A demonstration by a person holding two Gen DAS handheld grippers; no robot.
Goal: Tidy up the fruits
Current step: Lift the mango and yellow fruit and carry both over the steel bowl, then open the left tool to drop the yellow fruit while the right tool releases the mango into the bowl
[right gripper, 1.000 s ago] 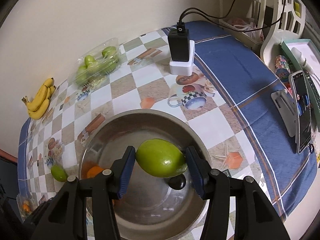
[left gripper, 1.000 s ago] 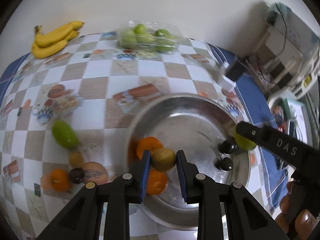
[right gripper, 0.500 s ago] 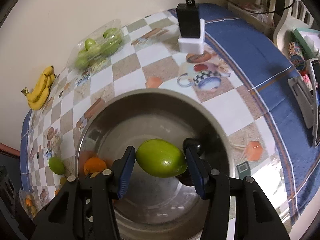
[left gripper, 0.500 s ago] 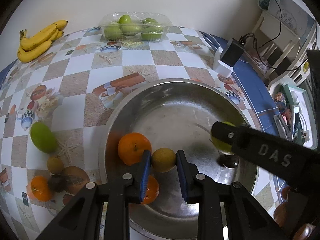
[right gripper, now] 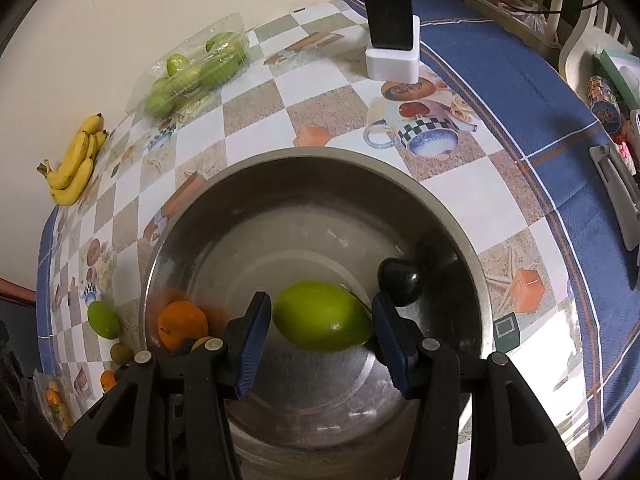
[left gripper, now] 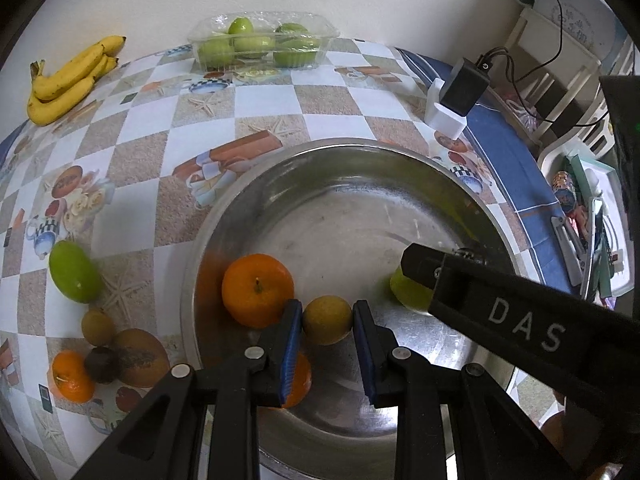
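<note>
My left gripper (left gripper: pixel 326 307) is shut on a small yellow-brown fruit (left gripper: pixel 327 322), low inside the steel bowl (left gripper: pixel 344 145). One orange (left gripper: pixel 257 290) lies in the bowl just left of it, and a second orange (left gripper: pixel 299 380) shows under the left finger. My right gripper (right gripper: pixel 321 300) is shut on a green mango (right gripper: pixel 320 316) over the bowl's (right gripper: pixel 312 156) floor. A dark plum (right gripper: pixel 400 280) rests beside its right finger. In the left wrist view the right gripper's black arm (left gripper: pixel 520 320) crosses the bowl's right side.
Outside the bowl, to its left, lie a green mango (left gripper: pixel 74 272), a small fruit (left gripper: pixel 97 326), a brown fruit (left gripper: pixel 138 354), a dark fruit (left gripper: pixel 102 364) and an orange (left gripper: pixel 72 376). Bananas (left gripper: pixel 68 80) and a clear box of green fruit (left gripper: pixel 260 44) sit by the wall. A charger (right gripper: pixel 390 8) stands behind the bowl.
Both grippers have sunk toward the bowl with their fruit still held, so the bowl fills more of each view. The right gripper's arm has come further into the left wrist view.
</note>
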